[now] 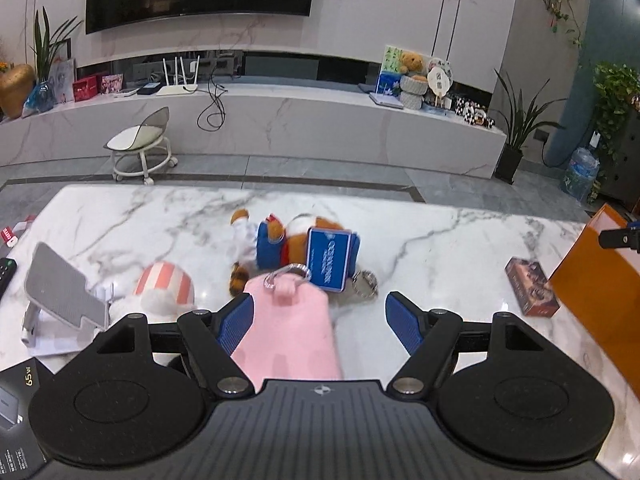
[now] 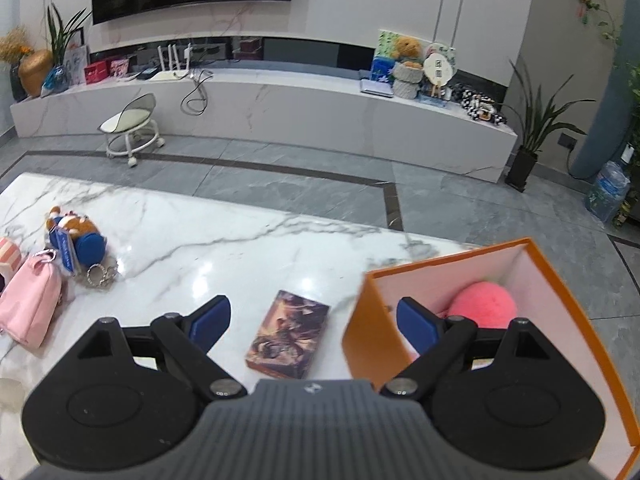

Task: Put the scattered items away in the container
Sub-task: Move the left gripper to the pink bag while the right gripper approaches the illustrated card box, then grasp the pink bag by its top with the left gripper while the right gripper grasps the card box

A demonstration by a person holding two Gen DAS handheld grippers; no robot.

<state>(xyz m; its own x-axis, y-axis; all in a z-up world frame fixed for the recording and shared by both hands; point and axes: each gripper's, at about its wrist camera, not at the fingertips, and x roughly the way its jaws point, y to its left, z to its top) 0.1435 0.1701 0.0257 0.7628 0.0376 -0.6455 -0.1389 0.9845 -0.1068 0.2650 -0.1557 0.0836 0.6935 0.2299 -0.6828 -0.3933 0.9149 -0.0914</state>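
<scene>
My left gripper (image 1: 320, 320) has jaws wide open over the pink pouch (image 1: 290, 332), which lies on the table (image 1: 160, 220) between the blue pads, near edge hidden under the rig. I can't tell if the left pad touches the pouch. Metal clasp at its far end. Just beyond it lies the plush bear (image 1: 280, 244) with a blue tag (image 1: 330, 262), and a key ring (image 1: 365, 282) right of the tag. Striped plush (image 1: 166, 288) to the left, grey stand (image 1: 60, 288) further left, black box (image 1: 20, 412) at near left corner.

My right gripper (image 2: 314, 322) also has jaws open, holding nothing. It hovers over the card box (image 2: 288, 334) lying flat on the table, near the orange box (image 2: 560, 280). The right pad sits in front of the box's inner wall. A pink ball (image 2: 484, 304) is already inside the orange box. The pouch, bear and ring are far left in this view, well apart from the container.
</scene>
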